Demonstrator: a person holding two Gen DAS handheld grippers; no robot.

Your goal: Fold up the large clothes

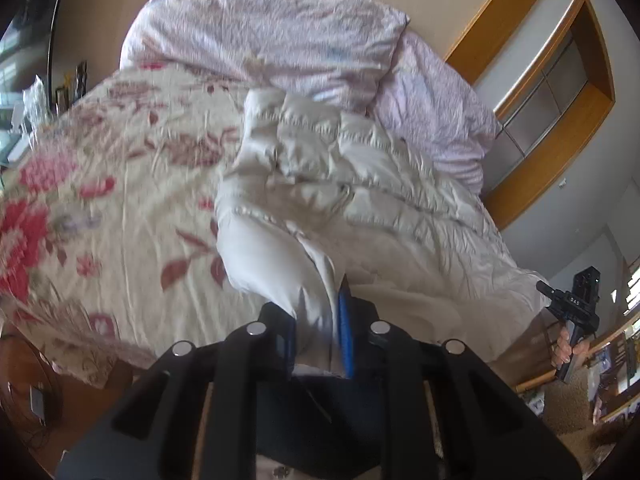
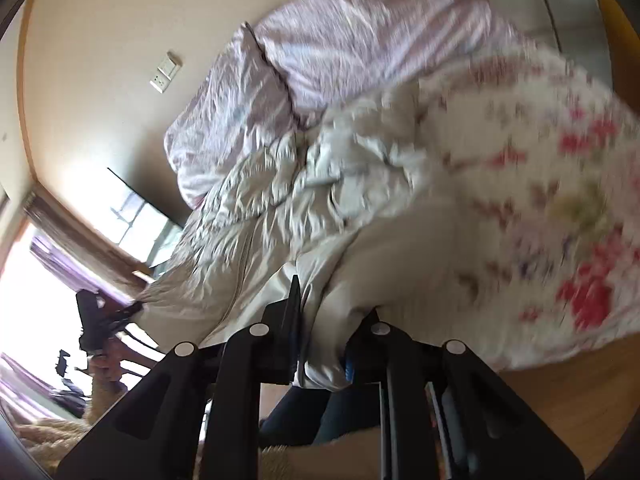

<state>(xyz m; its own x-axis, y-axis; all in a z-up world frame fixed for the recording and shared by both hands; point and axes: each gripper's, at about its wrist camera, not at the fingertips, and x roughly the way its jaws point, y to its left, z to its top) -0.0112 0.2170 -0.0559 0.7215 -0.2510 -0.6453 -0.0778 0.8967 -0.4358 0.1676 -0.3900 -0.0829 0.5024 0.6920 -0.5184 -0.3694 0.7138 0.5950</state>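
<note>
Bed [image 1: 100, 200]: floral cover, red and pink blossoms on cream, fills most of both views; right wrist view motion-blurred on that side.

Bedding at the head of the bed: pale lilac crinkled pillow [image 1: 272, 28] stacked over a second lilac piece [image 1: 436, 108] against the beige wall.

Puffer jacket [image 1: 332, 168]: off-white, quilted, shiny. Lies crumpled on the bed with its far end touching the lilac bedding; near end lifted off the bed toward both cameras. Zipper line visible in the right wrist view [image 2: 244, 256].

Left tool [image 1: 320, 332]: fingers nearly closed, a fold of the jacket's near edge pinched between the blue pads. In the right wrist view the same tool [image 2: 134, 309] appears at far left, gripping a stretched corner of the jacket.

Right tool [image 2: 324, 332]: fingers drawn close, a bunch of jacket fabric clamped between them. In the left wrist view it [image 1: 544, 290] sits at the jacket's right edge, a hand [image 1: 564, 346] on its handle.

Wall: wood-framed recess [image 1: 560, 92]; socket plate [image 2: 165, 72].
</note>
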